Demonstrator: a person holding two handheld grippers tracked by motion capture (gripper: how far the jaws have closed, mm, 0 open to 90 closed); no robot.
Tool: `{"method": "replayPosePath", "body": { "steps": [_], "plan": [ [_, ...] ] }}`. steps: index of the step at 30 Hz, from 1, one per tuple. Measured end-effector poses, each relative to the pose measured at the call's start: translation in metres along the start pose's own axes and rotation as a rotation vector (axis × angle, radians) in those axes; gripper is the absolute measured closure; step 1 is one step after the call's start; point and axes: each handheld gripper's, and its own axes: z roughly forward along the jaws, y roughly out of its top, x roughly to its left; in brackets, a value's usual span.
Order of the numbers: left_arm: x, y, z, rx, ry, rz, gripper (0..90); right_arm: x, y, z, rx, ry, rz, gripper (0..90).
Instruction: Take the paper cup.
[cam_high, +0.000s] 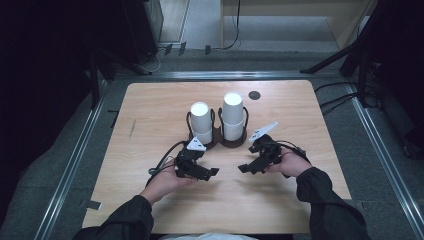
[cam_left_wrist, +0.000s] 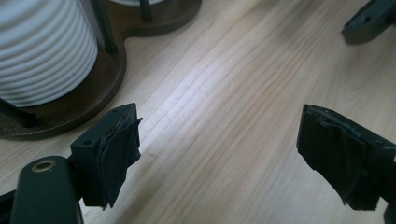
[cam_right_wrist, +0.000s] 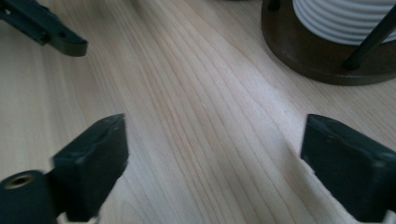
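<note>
The left gripper (cam_high: 212, 171) and right gripper (cam_high: 244, 168) rest low on the table (cam_high: 150, 125), jaws wide apart, holding nothing. 2 stacks of white cups (cam_high: 202, 122) stand in a dark holder (cam_high: 218, 136) just behind them.

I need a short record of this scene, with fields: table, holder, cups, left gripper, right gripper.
table: light wood
holder: dark double-ring stand, near table middle
cups: two white ribbed stacks, left stack shorter, right stack taller, both upright in the holder
left gripper: open, nothing between jaws, low over the table in front of the holder
right gripper: open, nothing between jaws, facing the left gripper
</note>
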Motion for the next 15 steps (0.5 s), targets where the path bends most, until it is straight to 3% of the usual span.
{"method": "replayPosePath", "body": {
  "steps": [1, 3, 5, 7, 8, 9, 10, 15],
  "plan": [
    [0.000, 0.000, 0.000, 0.000, 0.000, 0.000, 13.0, 0.000, 0.000, 0.000, 0.000, 0.000, 0.000, 13.7],
    [0.002, 0.001, -0.004, -0.010, -0.047, 0.014, 13.9, -0.001, 0.002, -0.003, -0.006, -0.004, 0.004, 14.5],
    [0.003, 0.004, -0.006, -0.005, -0.030, -0.005, 16.4, -0.001, 0.002, -0.005, -0.005, 0.010, 0.004, 14.6],
    [0.003, 0.005, -0.007, -0.006, -0.028, -0.010, 17.9, 0.001, 0.003, -0.007, 0.008, 0.019, 0.004, 23.3],
    [0.002, 0.005, -0.009, -0.013, -0.018, 0.001, 28.3, 0.003, 0.005, -0.010, 0.017, 0.023, 0.015, 31.7],
    [0.002, 0.005, -0.009, -0.013, -0.018, 0.001, 30.4, 0.003, 0.005, -0.010, 0.017, 0.023, 0.015, 31.7],
    [0.001, 0.006, -0.010, -0.015, -0.013, 0.004, 31.2, 0.005, 0.006, -0.011, -0.001, 0.025, 0.009, 35.9],
    [-0.001, 0.008, -0.009, -0.005, -0.018, -0.002, 40.3, 0.006, 0.005, -0.016, -0.064, 0.011, 0.009, 39.7]
  ]
}}
